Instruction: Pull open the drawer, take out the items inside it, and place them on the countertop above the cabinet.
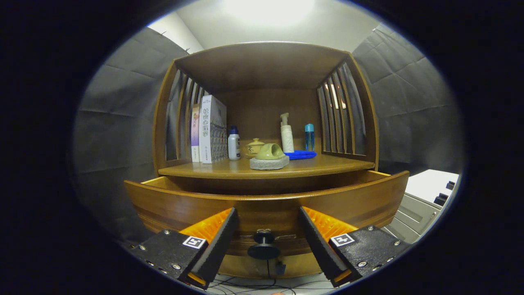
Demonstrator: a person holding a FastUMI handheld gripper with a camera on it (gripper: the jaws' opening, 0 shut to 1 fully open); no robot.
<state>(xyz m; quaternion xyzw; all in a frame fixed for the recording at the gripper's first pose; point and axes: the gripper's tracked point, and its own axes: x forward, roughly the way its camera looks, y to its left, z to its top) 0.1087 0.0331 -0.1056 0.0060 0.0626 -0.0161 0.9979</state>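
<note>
The wooden drawer (pixel 184 205) of the cabinet is pulled out toward me, its curved front filling the space just ahead of my fingers. Its dark round knob (pixel 264 245) sits between my fingertips, untouched. My gripper (pixel 268 215) is open, the two fingers standing apart on either side of the knob. The inside of the drawer is hidden behind its front panel. Above it lies the wooden countertop (pixel 327 166) of the cabinet's shelf bay.
On the countertop stand two books (pixel 211 129), a small white bottle (pixel 233 143), a lidded pot (pixel 254 147), a green holder on a grey stone (pixel 269 157), a pump bottle (pixel 286 133), a blue bottle (pixel 309 137) and a blue dish (pixel 301 155). Slatted sides close the bay. Grey equipment (pixel 417 209) sits at the right.
</note>
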